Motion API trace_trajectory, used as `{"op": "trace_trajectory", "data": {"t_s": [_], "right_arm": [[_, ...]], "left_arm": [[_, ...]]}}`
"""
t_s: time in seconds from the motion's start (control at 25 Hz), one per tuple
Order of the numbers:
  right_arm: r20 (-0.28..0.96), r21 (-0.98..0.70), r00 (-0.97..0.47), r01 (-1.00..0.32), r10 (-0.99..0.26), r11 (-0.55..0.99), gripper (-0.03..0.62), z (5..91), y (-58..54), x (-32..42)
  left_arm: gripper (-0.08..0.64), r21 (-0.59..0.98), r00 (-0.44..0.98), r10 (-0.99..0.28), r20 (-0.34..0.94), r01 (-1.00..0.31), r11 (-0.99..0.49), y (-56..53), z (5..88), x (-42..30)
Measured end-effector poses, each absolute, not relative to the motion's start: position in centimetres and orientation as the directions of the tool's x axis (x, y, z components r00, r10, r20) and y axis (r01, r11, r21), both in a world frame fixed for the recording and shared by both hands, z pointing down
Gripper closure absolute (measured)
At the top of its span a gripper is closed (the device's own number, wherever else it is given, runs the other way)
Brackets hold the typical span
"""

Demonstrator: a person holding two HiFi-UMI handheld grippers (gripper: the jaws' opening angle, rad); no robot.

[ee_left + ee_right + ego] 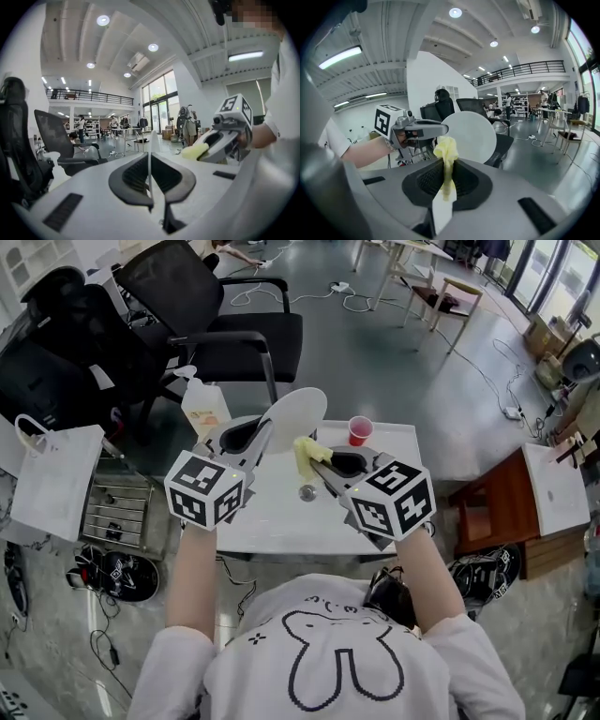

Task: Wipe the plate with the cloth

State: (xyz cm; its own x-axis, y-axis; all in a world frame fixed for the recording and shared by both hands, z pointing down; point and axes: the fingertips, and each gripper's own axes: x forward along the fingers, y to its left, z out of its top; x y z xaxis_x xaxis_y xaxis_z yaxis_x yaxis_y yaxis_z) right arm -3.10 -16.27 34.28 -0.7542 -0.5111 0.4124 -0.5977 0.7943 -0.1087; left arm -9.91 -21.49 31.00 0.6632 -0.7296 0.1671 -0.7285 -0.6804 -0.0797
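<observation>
Fingers (133, 176) of the left gripper (151, 180) are shut narrow on the rim of the white plate (149, 150), which stands on edge in the air above the white desk (281, 512), rising up and away from the grip, its flat face turned to the right gripper (447, 187). That gripper's fingers (423, 180) are clamped on a bunched yellow cloth (446, 154) whose long axis runs upward out of the grip, its tuft pointing at the plate's face, near it but apart. A red cup (360, 430) stands on the desk's far side
</observation>
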Motion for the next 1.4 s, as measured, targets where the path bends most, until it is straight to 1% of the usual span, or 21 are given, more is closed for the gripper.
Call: {"op": "trace_trajectory", "data": {"t_s": [0.24, 0.4, 0.52, 0.68, 0.8, 0.96, 1.08, 1.16, 1.4], "right_arm": [[0.374, -0.048, -0.724, -0.639, -0.579, 0.768, 0.541, 31.2, -17.3, 1.0], [0.343, -0.056, -0.736, -0.636, -0.584, 0.770, 0.541, 29.3, -18.1, 2.2], [0.317, -0.046, -0.753, -0.619, -0.576, 0.784, 0.541, 27.9, -18.3, 2.5], [0.322, 0.020, -0.758, -0.594, -0.567, 0.805, 0.541, 27.3, -18.3, 3.3], [0.298, 0.079, -0.804, -0.517, -0.515, 0.852, 0.541, 26.5, -17.5, 2.8], [0.277, 0.108, -0.824, -0.484, -0.494, 0.869, 0.541, 26.0, -17.4, 2.3], [0.303, 0.149, -0.824, -0.454, -0.478, 0.878, 0.541, 26.4, -17.5, 1.8], [0.342, 0.186, -0.824, -0.411, -0.451, 0.892, 0.541, 26.9, -17.6, 1.1], [0.498, 0.258, -0.813, -0.193, -0.302, 0.947, 0.541, 29.4, -16.8, -1.7]], "left_arm": [[0.541, -0.303, 0.736, -0.648, 0.195, -0.583, -0.754, -20.2, 30.5, -9.2], [0.541, -0.436, 0.783, -0.576, 0.237, -0.444, -0.783, -19.1, 30.2, -7.9], [0.541, -0.514, 0.793, -0.545, 0.274, -0.358, -0.779, -18.6, 30.3, -7.3], [0.541, -0.642, 0.774, -0.543, 0.325, -0.242, -0.728, -18.1, 30.9, -7.1], [0.541, -0.730, 0.756, -0.549, 0.358, -0.140, -0.669, -17.7, 31.1, -6.9], [0.541, -0.813, 0.732, -0.578, 0.361, -0.057, -0.580, -17.5, 31.1, -6.5], [0.541, -0.841, 0.731, -0.581, 0.357, -0.019, -0.540, -17.2, 31.2, -6.1], [0.541, -0.849, 0.731, -0.575, 0.367, 0.011, -0.528, -17.0, 31.3, -5.8], [0.541, -0.875, 0.731, -0.568, 0.378, 0.083, -0.476, -16.7, 31.2, -5.3]]}}
